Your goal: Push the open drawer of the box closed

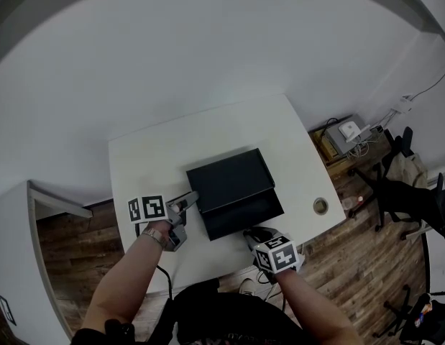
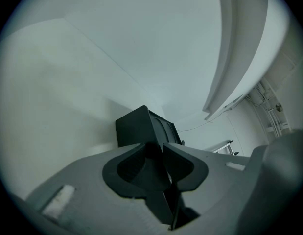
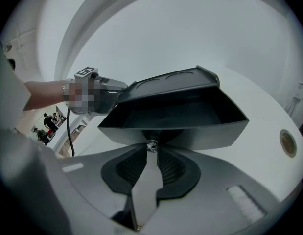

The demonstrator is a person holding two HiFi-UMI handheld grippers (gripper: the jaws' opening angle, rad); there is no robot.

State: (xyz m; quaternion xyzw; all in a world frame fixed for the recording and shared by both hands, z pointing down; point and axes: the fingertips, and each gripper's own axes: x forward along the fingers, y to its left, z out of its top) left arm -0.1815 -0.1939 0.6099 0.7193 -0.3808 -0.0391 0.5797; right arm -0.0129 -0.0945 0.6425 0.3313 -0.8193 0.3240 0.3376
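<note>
Head view shows the flat black rectangular box (image 1: 228, 175) lying mid-way across the white table (image 1: 150, 157). Its shallow black drawer (image 1: 245, 220) is drawn out toward the person. The left gripper (image 1: 187, 201) is set against the box's near left corner, and the right gripper (image 1: 257, 233) meets the drawer front. To close it well, I judge the push should run straight along the drawer's own line, away from the person and centred on the front so it does not skew, while the left gripper steadies the box against sliding. In the left gripper view the jaws are drawn nearly together, with only a thin dark slit between the tips and nothing clearly held. The box looms just beyond, but the contact point itself lies behind the jaws. In the right gripper view the jaws taper to a point on the small shiny metal knob (image 3: 151, 144) at the middle of the drawer front, apparently pinching it. The drawer's interior is in shadow, so its contents cannot be read, and its runners are not visible.
</note>
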